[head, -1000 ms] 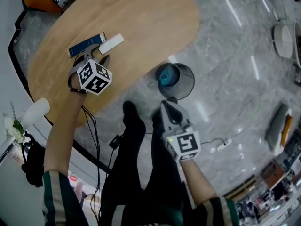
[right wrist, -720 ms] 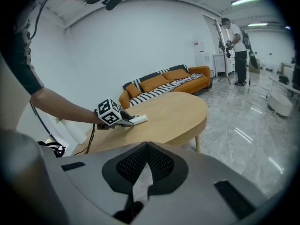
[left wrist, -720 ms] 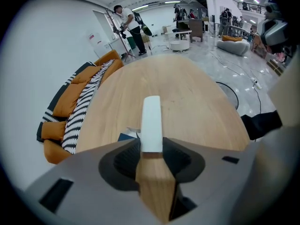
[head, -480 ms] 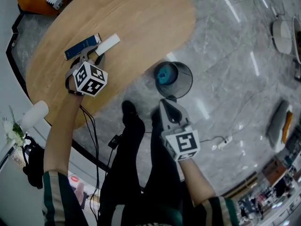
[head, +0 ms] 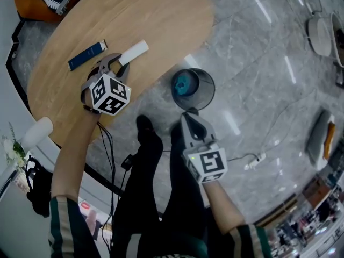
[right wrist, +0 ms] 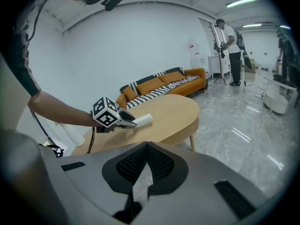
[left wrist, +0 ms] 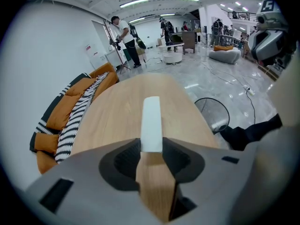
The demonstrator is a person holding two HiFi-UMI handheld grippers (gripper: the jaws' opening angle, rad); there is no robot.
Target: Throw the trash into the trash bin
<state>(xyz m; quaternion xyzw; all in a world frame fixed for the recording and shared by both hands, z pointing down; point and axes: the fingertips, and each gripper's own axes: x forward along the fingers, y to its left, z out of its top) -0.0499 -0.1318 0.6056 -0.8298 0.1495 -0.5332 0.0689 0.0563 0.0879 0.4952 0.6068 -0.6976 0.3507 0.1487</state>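
The task is partly done, in my judgement. The wooden table carries few things now. The trash bin stands on the floor just beside the table's edge, and something blue-green lies already inside it.

The left gripper is above the table, and its jaws have just been closing. They now press on one end of a white oblong piece, which sticks out forward from between them. This piece is not in the bin yet: it must be carried over the table's edge and released above the opening. The right gripper hangs near the bin with its jaws together and nothing between them.

A flat blue item lies on the table near the left gripper. If it is trash too, it is left for later.

As for writing, I can read none. The cube on each gripper shows only black and white square patterns. The blue item has a pale mark that is too small to read, and the white piece looks blank.
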